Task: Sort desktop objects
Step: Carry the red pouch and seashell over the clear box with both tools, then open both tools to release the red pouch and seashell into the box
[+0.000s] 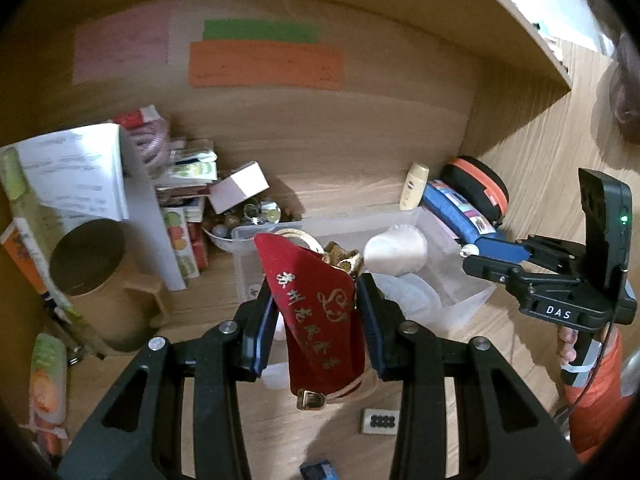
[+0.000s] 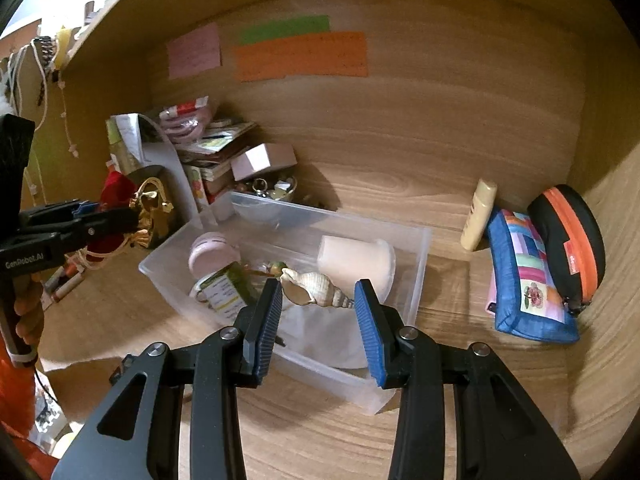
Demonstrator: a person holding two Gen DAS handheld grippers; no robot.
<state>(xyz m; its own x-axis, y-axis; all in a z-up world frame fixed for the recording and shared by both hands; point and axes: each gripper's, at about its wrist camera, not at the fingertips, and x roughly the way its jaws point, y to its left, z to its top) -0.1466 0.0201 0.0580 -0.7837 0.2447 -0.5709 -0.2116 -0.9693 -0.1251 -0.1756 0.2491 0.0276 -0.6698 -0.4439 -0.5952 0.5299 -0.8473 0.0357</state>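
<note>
My left gripper (image 1: pixel 316 300) is shut on a red velvet pouch (image 1: pixel 320 312) with gold lettering and gold trim, held above the desk in front of the clear plastic bin (image 1: pixel 468 300). It also shows at the left of the right wrist view (image 2: pixel 120 216), with the pouch (image 2: pixel 114 196) in it. My right gripper (image 2: pixel 318 304) is shut on a cream spiral seashell (image 2: pixel 316 288), held over the clear bin (image 2: pixel 420 264). The bin holds a white cup (image 2: pixel 356 264), a pink round case (image 2: pixel 212 256) and a green labelled packet (image 2: pixel 226 292).
A blue patchwork pouch (image 2: pixel 524 276), a black and orange zip case (image 2: pixel 568 248) and a cream tube (image 2: pixel 478 216) lie at the right wall. Books, a pink box (image 2: pixel 264 160) and a bowl of trinkets (image 2: pixel 272 188) crowd the back left. A tan mug (image 1: pixel 100 280) stands left.
</note>
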